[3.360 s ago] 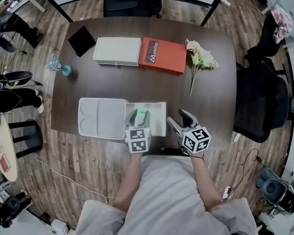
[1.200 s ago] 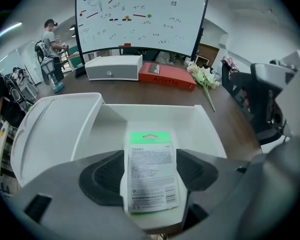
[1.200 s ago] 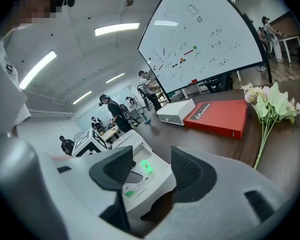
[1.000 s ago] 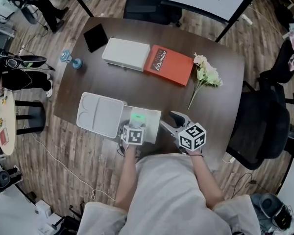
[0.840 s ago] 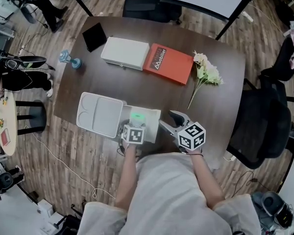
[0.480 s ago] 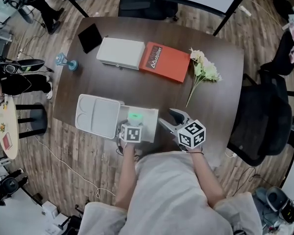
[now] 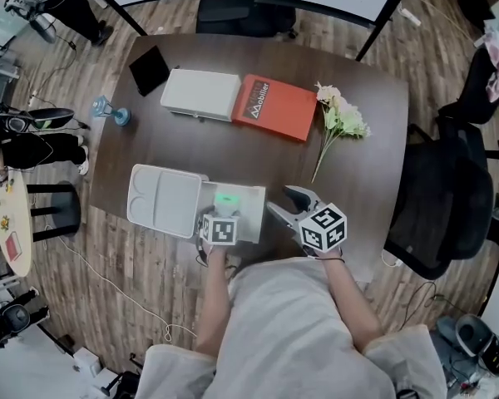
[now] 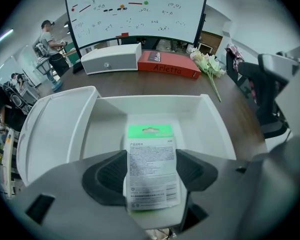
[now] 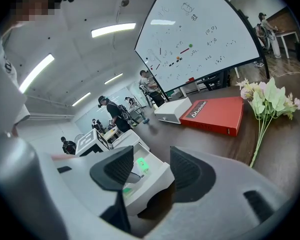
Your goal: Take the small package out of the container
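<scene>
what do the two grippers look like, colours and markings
Both the left gripper and the right gripper have grey bodies and two broad jaws with dark ribbed pads. Each carries a white cube with black square markers. No cables show. The person wears a pale grey top.

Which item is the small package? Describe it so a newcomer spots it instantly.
On the dark wooden table, find the open white container at the near edge, its lid laid open to the left. There the left gripper pinches the small package: a flat white card of fine print with a bright green header, the only colour against that white container.
</scene>
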The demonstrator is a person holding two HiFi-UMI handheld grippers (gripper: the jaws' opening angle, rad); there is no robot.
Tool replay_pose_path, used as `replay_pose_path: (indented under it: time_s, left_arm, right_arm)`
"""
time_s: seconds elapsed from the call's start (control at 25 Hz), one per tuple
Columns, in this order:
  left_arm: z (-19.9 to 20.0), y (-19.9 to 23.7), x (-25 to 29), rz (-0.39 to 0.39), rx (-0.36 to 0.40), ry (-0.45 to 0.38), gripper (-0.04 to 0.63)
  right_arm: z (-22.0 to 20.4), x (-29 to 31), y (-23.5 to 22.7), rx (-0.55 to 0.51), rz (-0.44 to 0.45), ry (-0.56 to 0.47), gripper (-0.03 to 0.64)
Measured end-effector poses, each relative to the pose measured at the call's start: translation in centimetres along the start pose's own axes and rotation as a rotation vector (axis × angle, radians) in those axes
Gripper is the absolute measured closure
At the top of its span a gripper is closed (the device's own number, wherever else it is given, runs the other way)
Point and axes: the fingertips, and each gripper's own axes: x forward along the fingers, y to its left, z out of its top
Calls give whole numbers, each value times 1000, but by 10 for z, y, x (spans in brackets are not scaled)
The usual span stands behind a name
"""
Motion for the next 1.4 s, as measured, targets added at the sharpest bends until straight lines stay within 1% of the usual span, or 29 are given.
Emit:
replay_pose_path:
  time_s: [0.24, 0.36, 0.72, 1.12, 1.4]
  left_arm:
    - [1, 1, -3, 6, 3, -23, 298]
    - [4, 0, -5, -4, 4, -39, 298]
    - [5, 1, -8, -3, -14, -70, 298]
    - [7, 5, -20, 27, -16, -113, 298]
    - [11, 4, -30, 38, -33, -194, 299]
  right_arm:
    - [2, -3, 1, -8, -7, -2, 384]
    - [2, -2, 3, -15, -4, 1, 385]
    - [2, -6, 5, -32, -7, 3, 385]
    - [1, -10, 11, -47, -3, 3, 387]
    - [1, -11, 20, -64, 3, 3, 388]
